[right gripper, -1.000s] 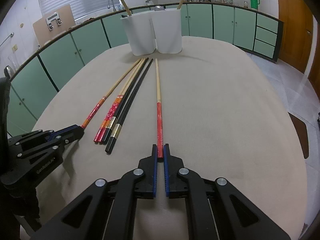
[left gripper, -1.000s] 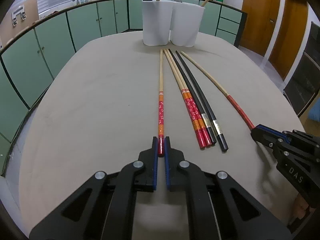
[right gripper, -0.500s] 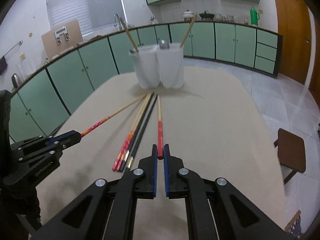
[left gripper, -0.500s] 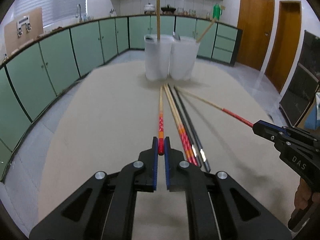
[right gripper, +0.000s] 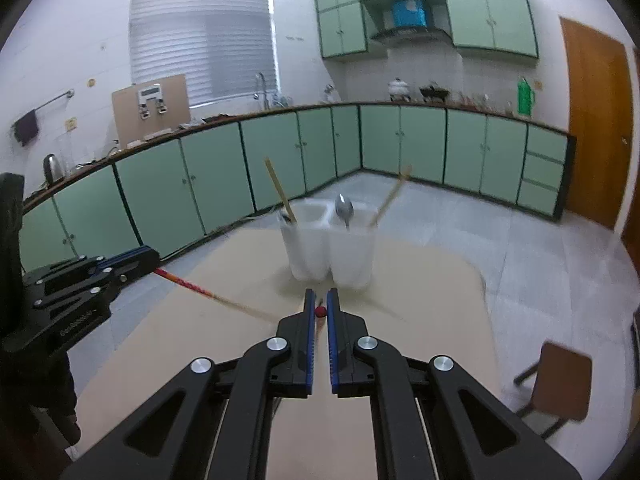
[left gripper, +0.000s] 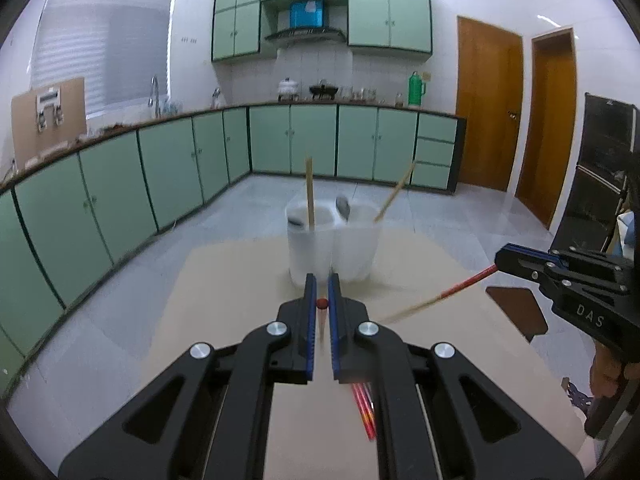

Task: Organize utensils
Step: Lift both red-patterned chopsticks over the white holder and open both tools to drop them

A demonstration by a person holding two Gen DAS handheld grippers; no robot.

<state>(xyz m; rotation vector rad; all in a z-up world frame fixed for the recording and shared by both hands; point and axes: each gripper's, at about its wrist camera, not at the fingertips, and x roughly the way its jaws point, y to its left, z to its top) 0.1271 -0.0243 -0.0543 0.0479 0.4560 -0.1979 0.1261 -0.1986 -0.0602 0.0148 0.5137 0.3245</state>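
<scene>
My left gripper (left gripper: 322, 278) is shut on the red end of a chopstick (left gripper: 321, 303), lifted above the beige table (left gripper: 224, 280); its wooden tip slopes away and down. My right gripper (right gripper: 320, 293) is likewise shut on a red-ended chopstick (right gripper: 320, 311) in the air. Each gripper shows in the other's view: the right gripper (left gripper: 516, 258) with its chopstick (left gripper: 468, 282), the left gripper (right gripper: 132, 260) with its chopstick (right gripper: 192, 286). A white twin utensil holder (right gripper: 330, 248) stands ahead at the table's far end, holding two chopsticks and a spoon (right gripper: 344, 210).
More red chopsticks (left gripper: 364, 412) lie on the table below my left gripper, mostly hidden by it. A brown chair (right gripper: 560, 364) stands off the table's right side. Green cabinets line the walls beyond the tiled floor.
Both grippers have risen from the table, each lifting its chopstick by the red end. The views tilted up, so the holder now sits lower in frame and the table's chopsticks dropped out of sight.
</scene>
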